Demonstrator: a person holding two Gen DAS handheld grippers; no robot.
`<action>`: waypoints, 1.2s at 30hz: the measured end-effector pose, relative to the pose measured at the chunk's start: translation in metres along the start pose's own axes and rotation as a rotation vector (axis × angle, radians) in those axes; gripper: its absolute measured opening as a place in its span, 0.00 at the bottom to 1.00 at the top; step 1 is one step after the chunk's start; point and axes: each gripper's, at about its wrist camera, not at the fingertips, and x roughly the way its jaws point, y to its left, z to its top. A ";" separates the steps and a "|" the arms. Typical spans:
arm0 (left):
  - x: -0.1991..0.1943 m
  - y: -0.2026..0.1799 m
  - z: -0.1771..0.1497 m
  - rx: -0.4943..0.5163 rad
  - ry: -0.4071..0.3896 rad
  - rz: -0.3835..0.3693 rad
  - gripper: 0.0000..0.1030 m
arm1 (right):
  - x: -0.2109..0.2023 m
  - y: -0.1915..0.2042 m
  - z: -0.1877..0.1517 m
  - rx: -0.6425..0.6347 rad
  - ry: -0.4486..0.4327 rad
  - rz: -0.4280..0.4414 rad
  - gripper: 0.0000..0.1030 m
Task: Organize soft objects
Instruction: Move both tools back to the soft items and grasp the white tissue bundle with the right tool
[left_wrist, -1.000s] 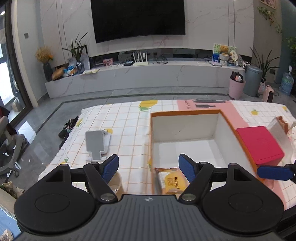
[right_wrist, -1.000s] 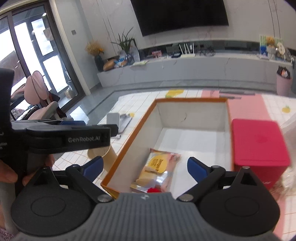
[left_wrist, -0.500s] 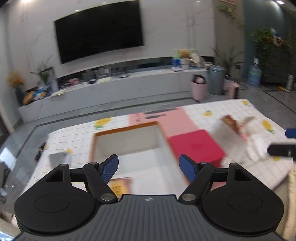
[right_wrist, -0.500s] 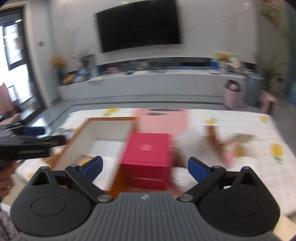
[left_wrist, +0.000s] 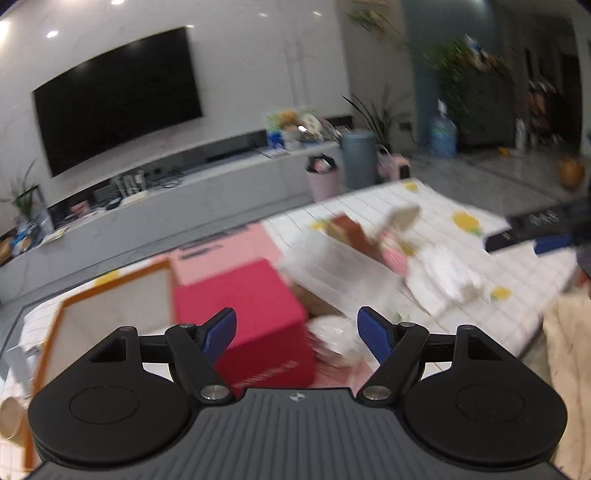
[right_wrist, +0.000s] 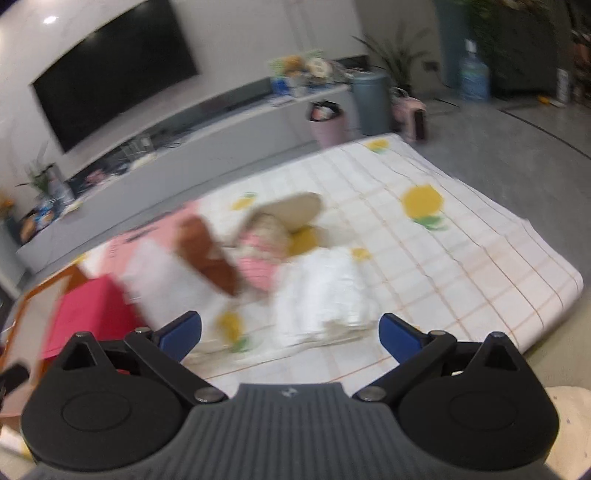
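A blurred heap of soft things lies on the checked tablecloth (right_wrist: 461, 251): a white folded cloth (right_wrist: 325, 291), a pink and cream plush toy (right_wrist: 266, 240) and a brown bread-like piece (right_wrist: 207, 254). My right gripper (right_wrist: 290, 330) hangs open just in front of the white cloth, nothing between its fingers. My left gripper (left_wrist: 297, 332) is open too, above the near corner of the red box (left_wrist: 251, 317); the same heap (left_wrist: 388, 251) lies beyond it to the right. The orange-rimmed white box (left_wrist: 110, 295) stands left of the red box. The right gripper's blue fingertip (left_wrist: 550, 243) shows at that view's right edge.
A pink sheet (left_wrist: 225, 254) lies behind the red box. Crinkled clear wrapping (left_wrist: 332, 339) sits between the left gripper's fingers' line and the red box. Beyond the table are a TV bench (left_wrist: 177, 199), a pink bin (left_wrist: 325, 181) and a grey bin (left_wrist: 358, 158).
Both grippers swung right, away from the orange-rimmed box with its snack packet, and sank a little. The soft heap has come into view ahead. Both stayed open.
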 end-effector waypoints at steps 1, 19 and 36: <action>0.011 -0.010 -0.003 0.011 0.010 -0.006 0.85 | 0.011 -0.005 -0.003 -0.004 -0.003 -0.022 0.97; 0.080 -0.059 -0.068 -0.006 0.185 -0.167 0.85 | 0.143 -0.021 -0.016 -0.151 -0.019 0.003 0.98; 0.078 -0.047 -0.079 -0.030 0.228 -0.137 0.85 | 0.160 -0.011 -0.022 -0.368 0.010 -0.036 0.54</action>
